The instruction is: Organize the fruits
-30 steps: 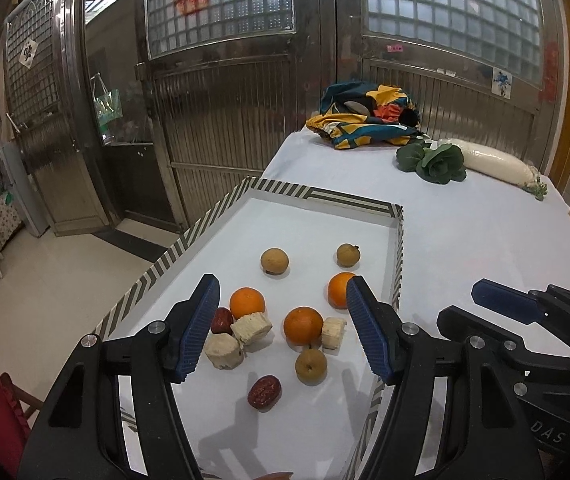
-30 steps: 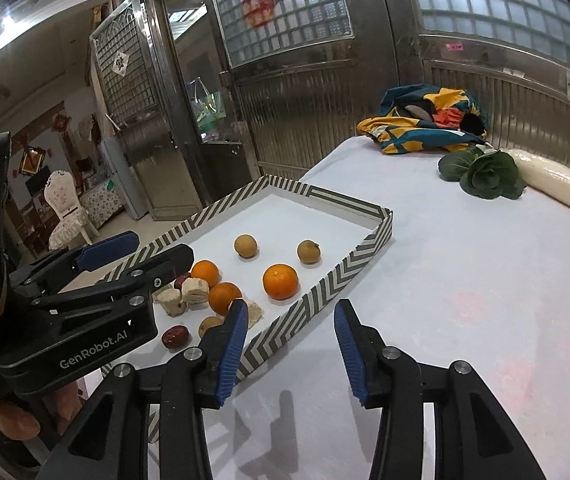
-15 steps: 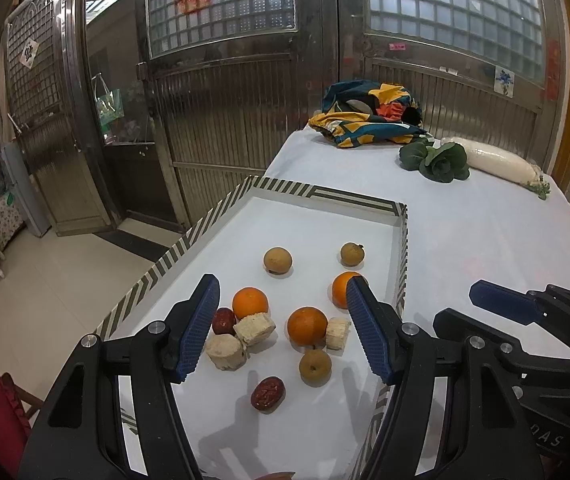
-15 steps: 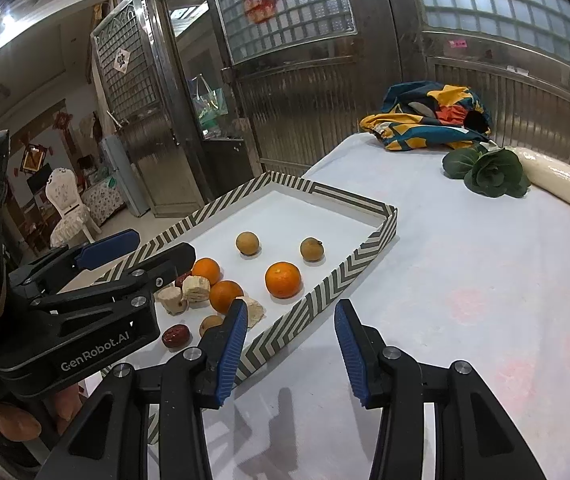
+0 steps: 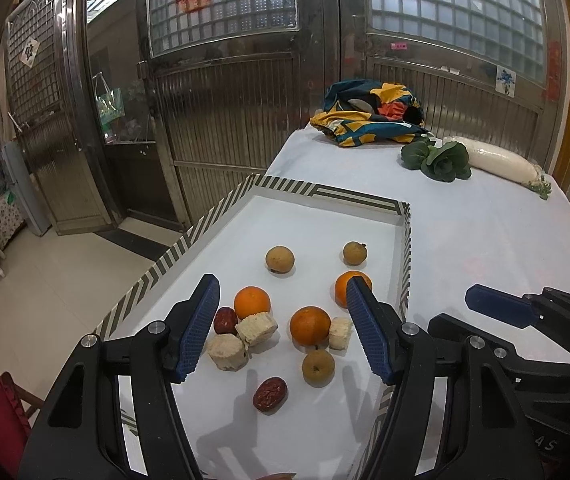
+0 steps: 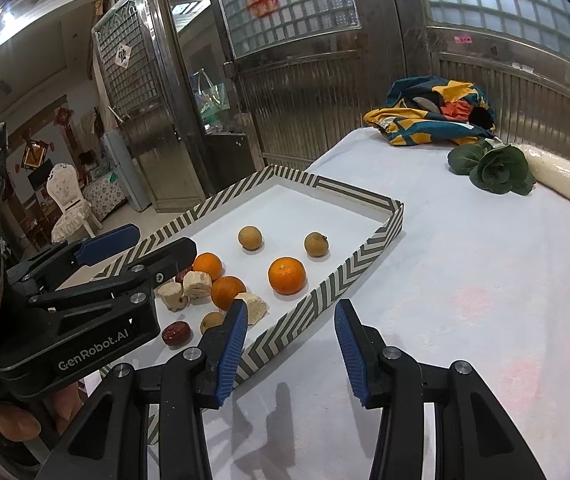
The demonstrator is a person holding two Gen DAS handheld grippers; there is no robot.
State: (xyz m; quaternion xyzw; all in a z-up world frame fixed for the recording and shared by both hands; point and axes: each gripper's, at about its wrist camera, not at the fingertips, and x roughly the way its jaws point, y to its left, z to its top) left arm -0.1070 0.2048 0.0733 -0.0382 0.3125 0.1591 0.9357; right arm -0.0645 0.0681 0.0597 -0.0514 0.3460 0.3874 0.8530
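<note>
A striped-rim tray (image 5: 325,192) (image 6: 325,292) holds three oranges (image 5: 309,325) (image 6: 287,275), brown round fruits (image 5: 280,259) (image 6: 250,237), red dates (image 5: 270,394) (image 6: 176,332) and pale cut chunks (image 5: 256,327) (image 6: 197,284). My left gripper (image 5: 283,330) is open and empty, hovering above the near part of the tray; it also shows in the right wrist view (image 6: 137,246). My right gripper (image 6: 291,354) is open and empty over the white table, just right of the tray's rim; one blue finger (image 5: 497,306) shows in the left wrist view.
A colourful cloth bundle (image 5: 369,114) (image 6: 433,110), a green leafy vegetable (image 5: 439,156) (image 6: 493,168) and a white radish (image 5: 501,162) (image 6: 565,186) lie at the table's far end. Metal doors stand behind. The table's left edge drops to the floor.
Both grippers have drawn back slightly and stay open; the fruit in the tray has not moved.
</note>
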